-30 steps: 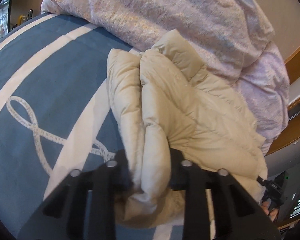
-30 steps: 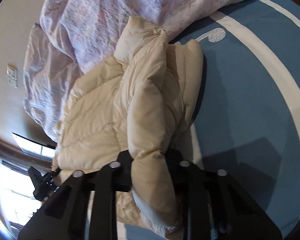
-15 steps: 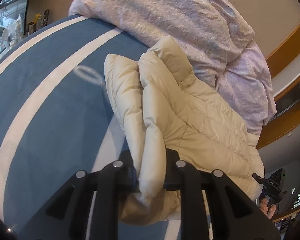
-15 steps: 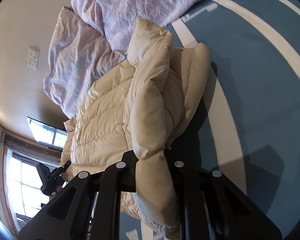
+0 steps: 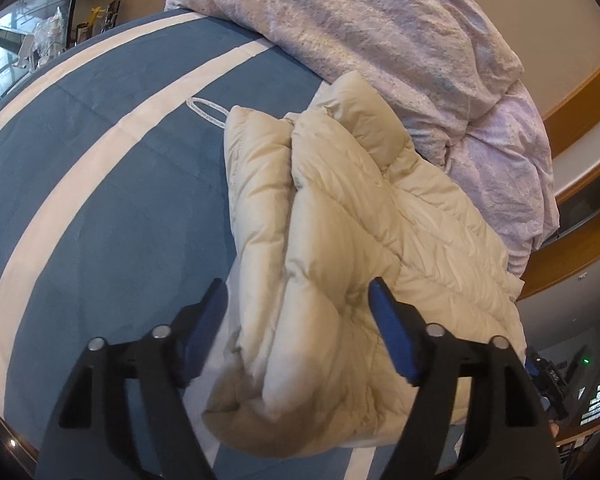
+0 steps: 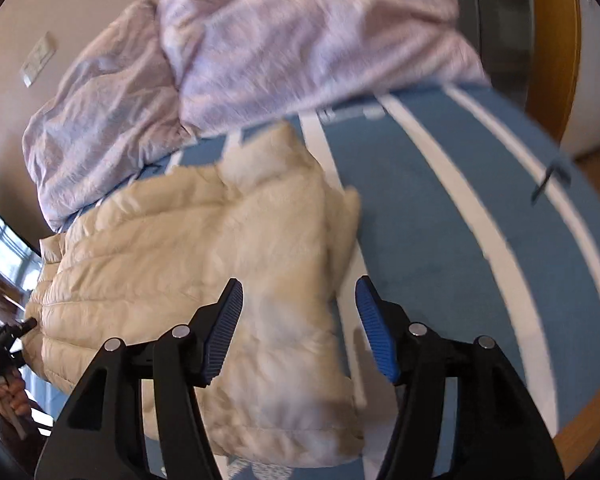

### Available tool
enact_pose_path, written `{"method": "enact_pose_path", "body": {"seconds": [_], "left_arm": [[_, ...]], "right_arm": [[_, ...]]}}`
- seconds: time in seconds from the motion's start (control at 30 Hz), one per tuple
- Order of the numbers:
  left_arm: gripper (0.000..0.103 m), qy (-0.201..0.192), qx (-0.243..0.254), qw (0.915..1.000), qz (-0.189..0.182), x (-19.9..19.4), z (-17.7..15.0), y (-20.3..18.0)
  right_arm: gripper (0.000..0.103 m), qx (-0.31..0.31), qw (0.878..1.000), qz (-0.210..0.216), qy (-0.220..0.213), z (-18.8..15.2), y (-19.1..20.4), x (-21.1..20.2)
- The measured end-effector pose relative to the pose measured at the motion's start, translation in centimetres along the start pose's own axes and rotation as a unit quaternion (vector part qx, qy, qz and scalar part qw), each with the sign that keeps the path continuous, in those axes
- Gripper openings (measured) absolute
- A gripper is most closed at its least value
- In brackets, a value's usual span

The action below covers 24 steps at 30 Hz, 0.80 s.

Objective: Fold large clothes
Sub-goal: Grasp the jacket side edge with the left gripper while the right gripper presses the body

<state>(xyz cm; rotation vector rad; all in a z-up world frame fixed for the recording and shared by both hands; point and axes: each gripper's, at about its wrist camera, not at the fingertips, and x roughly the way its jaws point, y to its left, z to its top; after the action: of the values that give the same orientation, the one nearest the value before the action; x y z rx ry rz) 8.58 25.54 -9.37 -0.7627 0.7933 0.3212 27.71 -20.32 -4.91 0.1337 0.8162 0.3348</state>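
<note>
While both hand-held grippers, left (image 5: pixel 298 320) and right (image 6: pixel 298 320), gape wide and empty over the folded jacket (image 5: pixel 340 260) beside the duvet (image 5: pixel 380 40), better withdraw straight, without snagging the fold.

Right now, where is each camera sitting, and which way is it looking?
Left wrist: on the left gripper, looking along its open fingers at the cream jacket on the blue bedspread.
Right wrist: on the right gripper, fingers open, facing the jacket's other side.
Both share the jacket, bedspread and pink duvet.
</note>
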Motion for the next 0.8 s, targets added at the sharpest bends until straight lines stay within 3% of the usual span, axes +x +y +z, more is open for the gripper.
{"method": "enact_pose_path", "body": {"seconds": [0.23, 0.4, 0.8], "left_arm": [[0.077, 0.011, -0.044, 0.9986, -0.025, 1.6, 0.5, 1.1], [0.077, 0.010, -0.056, 0.9977, -0.038, 1.9, 0.4, 1.0], [0.067, 0.012, -0.055, 0.9975, -0.044, 2.5, 0.5, 0.5]], "right_arm": [[0.060, -0.094, 0.993, 0.066, 0.007, -1.9, 8.7, 1.6], [0.056, -0.158, 0.985, 0.068, 0.014, -4.8, 13.7, 4.0], [0.056, -0.168, 0.985, 0.046, 0.017, -6.4, 14.8, 6.4]]}}
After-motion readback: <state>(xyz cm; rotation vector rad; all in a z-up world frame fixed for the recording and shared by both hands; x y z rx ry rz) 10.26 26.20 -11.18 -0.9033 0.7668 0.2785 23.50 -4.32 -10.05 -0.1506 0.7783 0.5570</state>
